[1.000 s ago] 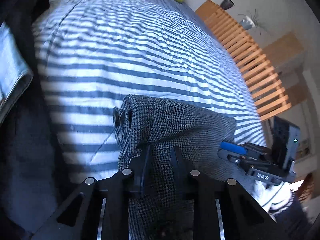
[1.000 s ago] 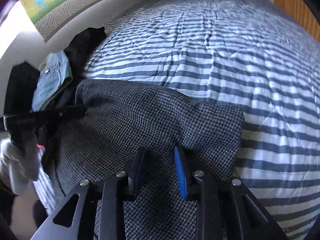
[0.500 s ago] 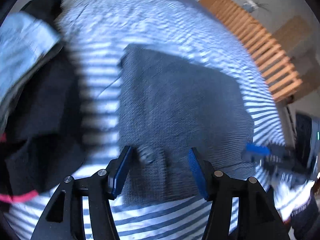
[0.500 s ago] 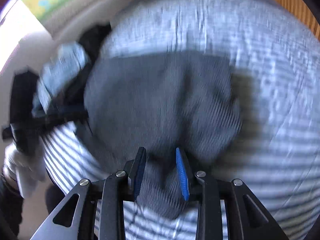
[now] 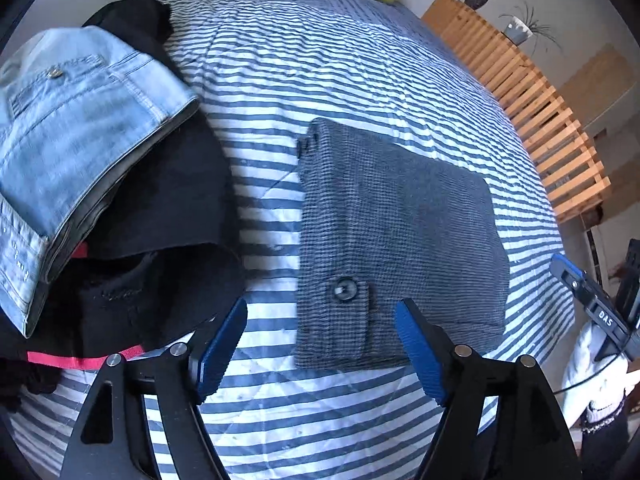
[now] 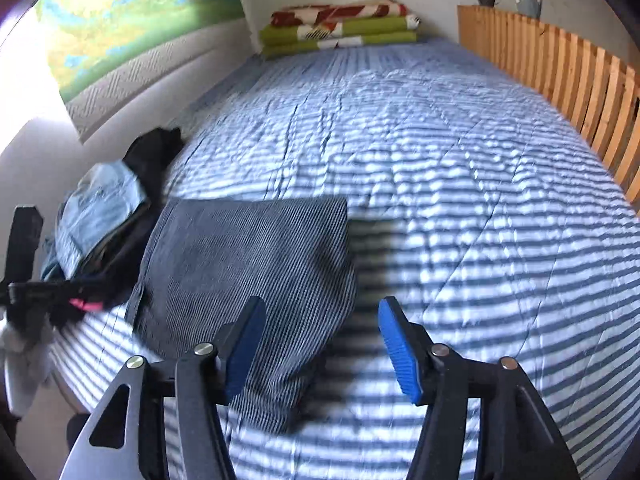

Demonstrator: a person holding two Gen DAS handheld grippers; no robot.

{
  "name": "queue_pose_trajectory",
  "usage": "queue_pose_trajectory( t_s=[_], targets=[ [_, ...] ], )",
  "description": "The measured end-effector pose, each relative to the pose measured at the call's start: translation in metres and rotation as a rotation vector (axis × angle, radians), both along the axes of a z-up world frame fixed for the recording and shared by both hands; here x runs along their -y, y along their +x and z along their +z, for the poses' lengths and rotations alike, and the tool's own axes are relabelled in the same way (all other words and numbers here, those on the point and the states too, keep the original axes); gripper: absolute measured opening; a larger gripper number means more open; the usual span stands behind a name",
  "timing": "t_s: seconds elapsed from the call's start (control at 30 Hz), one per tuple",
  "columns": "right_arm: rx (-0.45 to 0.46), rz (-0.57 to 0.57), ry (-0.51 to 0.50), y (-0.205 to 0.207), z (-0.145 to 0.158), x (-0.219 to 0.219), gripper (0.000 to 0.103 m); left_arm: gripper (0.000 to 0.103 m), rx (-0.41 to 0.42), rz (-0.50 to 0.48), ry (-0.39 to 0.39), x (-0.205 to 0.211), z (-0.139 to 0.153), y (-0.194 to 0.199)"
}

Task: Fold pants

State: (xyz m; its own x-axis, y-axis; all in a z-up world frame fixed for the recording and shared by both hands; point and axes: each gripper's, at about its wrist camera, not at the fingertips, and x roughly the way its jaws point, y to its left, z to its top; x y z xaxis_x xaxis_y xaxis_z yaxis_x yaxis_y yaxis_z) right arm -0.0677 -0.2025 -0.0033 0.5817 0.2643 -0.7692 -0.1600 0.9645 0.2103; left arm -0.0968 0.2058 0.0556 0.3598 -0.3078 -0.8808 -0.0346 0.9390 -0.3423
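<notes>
Lying folded on the bedspread (image 5: 360,72), pants (image 5: 396,232) — seemingly untouched — ahead of both spread hand-held grippers (image 5: 320,354) (image 6: 322,350).

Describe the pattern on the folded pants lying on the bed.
A small grey-and-black houndstooth-like check on the folded pants, clearest in the left wrist view.

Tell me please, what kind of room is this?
Most likely a bedroom. A wide bed under a blue-and-white striped quilt fills the view, folded green and red blankets lie at its far end, and a slatted wooden rail runs along one side.
</notes>
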Motion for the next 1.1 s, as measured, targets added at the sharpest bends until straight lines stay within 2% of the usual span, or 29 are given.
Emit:
queue_pose_trajectory(
  t_s=[0.03, 0.1, 0.23, 0.3, 0.4, 0.5, 0.57, 0.73, 0.93, 1.03, 1.1],
  targets=[
    [-0.001, 0.007, 0.000, 0.004, -0.002, -0.003, 0.068, 0.083, 0.004, -0.017, 0.025, 0.006, 0.003, 0.003],
    [-0.008, 0.018, -0.030, 0.008, -0.007, -0.007, 0.070, 0.086, 0.008, -0.030, 0.057, 0.015, 0.003, 0.013],
    [-0.080, 0.043, -0.037, 0.028, -0.015, -0.006, 0.070, 0.086, -0.025, -0.056, 0.002, 0.022, -0.007, 0.036],
    [-0.130, 0.060, 0.004, 0.038, -0.023, -0.003, 0.070, 0.086, -0.048, -0.054, -0.042, 0.020, -0.017, 0.047],
    [-0.223, 0.118, 0.091, 0.054, -0.041, 0.004, 0.070, 0.086, -0.113, -0.023, -0.162, 0.005, -0.040, 0.067],
    [-0.293, 0.114, 0.160, 0.064, -0.056, 0.014, 0.070, 0.086, -0.130, 0.002, -0.196, -0.007, -0.054, 0.075],
    [-0.332, 0.097, 0.274, 0.068, -0.067, 0.029, 0.070, 0.086, -0.149, 0.006, -0.281, -0.014, -0.063, 0.078],
    [-0.430, 0.075, 0.417, 0.072, -0.100, 0.041, 0.070, 0.086, -0.176, -0.016, -0.324, -0.010, -0.084, 0.084],
    [-0.420, 0.129, 0.528, 0.075, -0.112, 0.034, 0.072, 0.086, -0.146, -0.049, -0.399, -0.005, -0.091, 0.084],
    [-0.404, 0.174, 0.536, 0.083, -0.112, 0.018, 0.072, 0.086, -0.147, -0.055, -0.449, -0.003, -0.094, 0.082],
    [-0.393, 0.199, 0.524, 0.088, -0.111, 0.004, 0.072, 0.086, -0.137, -0.083, -0.430, 0.005, -0.093, 0.080]
  ],
)
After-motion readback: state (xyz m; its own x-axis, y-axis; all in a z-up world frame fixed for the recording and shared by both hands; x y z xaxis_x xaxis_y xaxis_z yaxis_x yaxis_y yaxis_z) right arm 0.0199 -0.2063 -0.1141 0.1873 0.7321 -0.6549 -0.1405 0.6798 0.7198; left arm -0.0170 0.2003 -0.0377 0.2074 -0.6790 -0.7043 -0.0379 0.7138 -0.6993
